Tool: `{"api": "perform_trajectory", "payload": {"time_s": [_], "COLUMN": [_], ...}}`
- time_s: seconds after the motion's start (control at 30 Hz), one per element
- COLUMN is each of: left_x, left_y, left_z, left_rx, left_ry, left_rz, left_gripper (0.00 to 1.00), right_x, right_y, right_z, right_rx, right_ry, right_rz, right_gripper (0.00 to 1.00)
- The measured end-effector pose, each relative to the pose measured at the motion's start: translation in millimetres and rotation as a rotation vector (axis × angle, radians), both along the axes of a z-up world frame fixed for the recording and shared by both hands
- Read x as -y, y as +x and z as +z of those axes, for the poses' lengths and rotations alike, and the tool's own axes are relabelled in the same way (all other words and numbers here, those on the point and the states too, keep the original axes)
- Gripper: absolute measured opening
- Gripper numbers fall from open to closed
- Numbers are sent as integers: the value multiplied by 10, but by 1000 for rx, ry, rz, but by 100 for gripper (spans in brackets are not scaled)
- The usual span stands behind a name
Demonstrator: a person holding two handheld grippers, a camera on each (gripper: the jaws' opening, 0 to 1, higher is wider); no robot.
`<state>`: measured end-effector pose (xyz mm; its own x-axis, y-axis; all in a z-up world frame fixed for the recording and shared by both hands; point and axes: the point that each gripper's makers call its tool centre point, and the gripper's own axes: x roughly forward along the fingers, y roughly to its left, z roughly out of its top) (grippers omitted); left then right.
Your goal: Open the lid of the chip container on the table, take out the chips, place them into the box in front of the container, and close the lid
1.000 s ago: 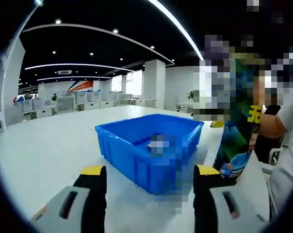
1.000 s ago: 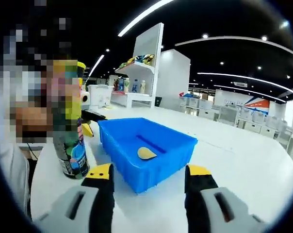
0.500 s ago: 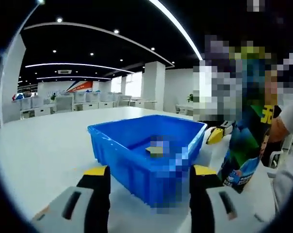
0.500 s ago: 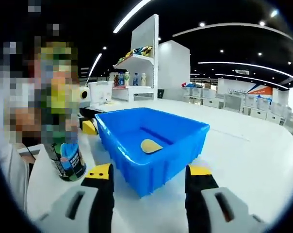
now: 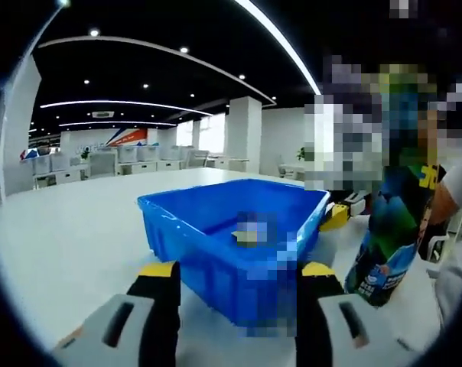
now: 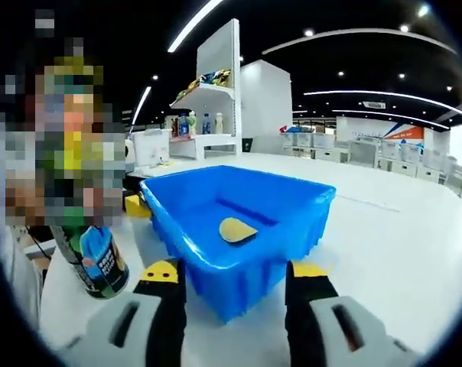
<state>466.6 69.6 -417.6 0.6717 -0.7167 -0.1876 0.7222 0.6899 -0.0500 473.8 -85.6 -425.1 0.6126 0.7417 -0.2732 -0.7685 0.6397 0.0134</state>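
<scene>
- Closer now: the box fills more of both views than a second ago, so my hands have drawn in toward it.
- My left gripper (image 5: 239,277) stands open, holding nothing; my right gripper (image 6: 235,277) likewise, its yellow-tipped jaws either side of the box's near corner.
- Right gripper view shows one chip (image 6: 235,229), pale and curved, on the box floor; in the left gripper view that spot is blurred.
- The box (image 6: 239,229) is blue plastic, rectangular, ribbed at the rim, on a white table (image 6: 399,237).
- The can (image 5: 392,245) stands upright just beside the box, its top hidden.
</scene>
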Motion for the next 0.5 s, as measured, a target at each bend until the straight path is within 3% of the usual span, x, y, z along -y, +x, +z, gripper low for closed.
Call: {"api": "perform_trajectory", "payload": {"time_s": [0.13,0.5], "left_x": [-30,-30], "left_y": [-8,-73], "left_z": [-17,-24], "left_rx": [-5,-2], "left_ry": [5,11], "left_rz": [6,14], "left_gripper": [52,40], "right_x": [65,77], "right_y": [-28,-30], "right_z": [-20,-11], "right_rx": [22,24], "right_ry": [-34,-27], "right_rz": [-15,-34], "right_gripper": [37,35]}}
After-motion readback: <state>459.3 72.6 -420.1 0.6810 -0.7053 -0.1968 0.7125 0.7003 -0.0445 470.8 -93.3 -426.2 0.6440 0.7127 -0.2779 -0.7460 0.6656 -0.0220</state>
